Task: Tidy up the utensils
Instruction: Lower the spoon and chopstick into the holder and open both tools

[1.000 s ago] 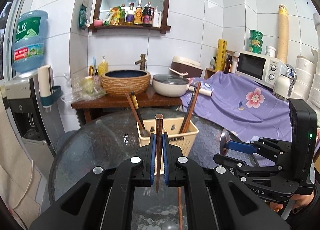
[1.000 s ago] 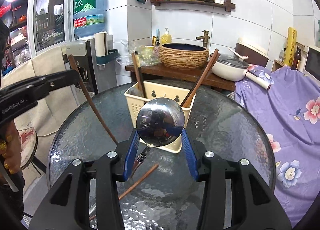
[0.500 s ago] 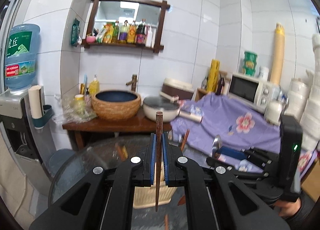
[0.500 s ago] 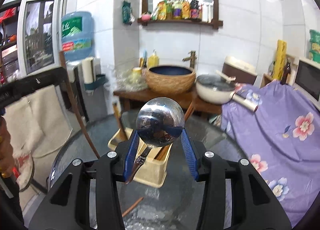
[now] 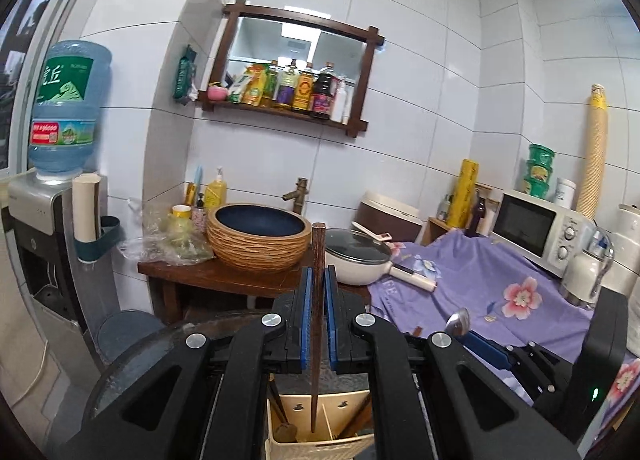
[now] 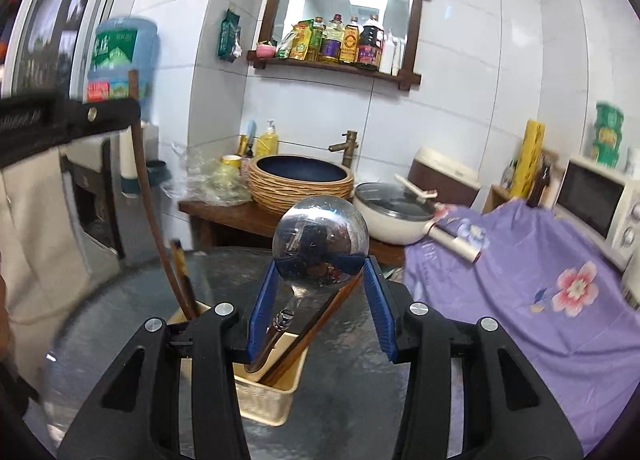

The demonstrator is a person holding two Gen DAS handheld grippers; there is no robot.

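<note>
On the left, the left gripper (image 5: 315,314) is clamped on a dark wooden chopstick (image 5: 317,260), its blue pads pressed flat against either side of the stick. The chopstick stands nearly upright, blunt end up, and its thin tip hangs straight down over the open mouth of the cream plastic basket (image 5: 320,446). From the left wrist view the tip looks to sit just inside the rim, close to the thin divider, though whether it touches anything in there I cannot tell. So the drop is down along the stick's own length, and this hand seems the nearer of the two to letting go.

A few brown sticks already lean in the basket (image 6: 264,392), which stands on the round glass table (image 6: 344,400).

To the right, the right gripper (image 6: 320,300) holds a steel spoon (image 6: 320,246). Its jaws stand fairly wide, closed only as far as the round bowl, which is pinched between the blue pads. The bowl faces up and the handle slopes down and to the left, its end reaching into the right-hand part of the basket beside a leaning chopstick. I would judge both pieces are over their target, and each needs little more than a short lowering and a release.
</note>
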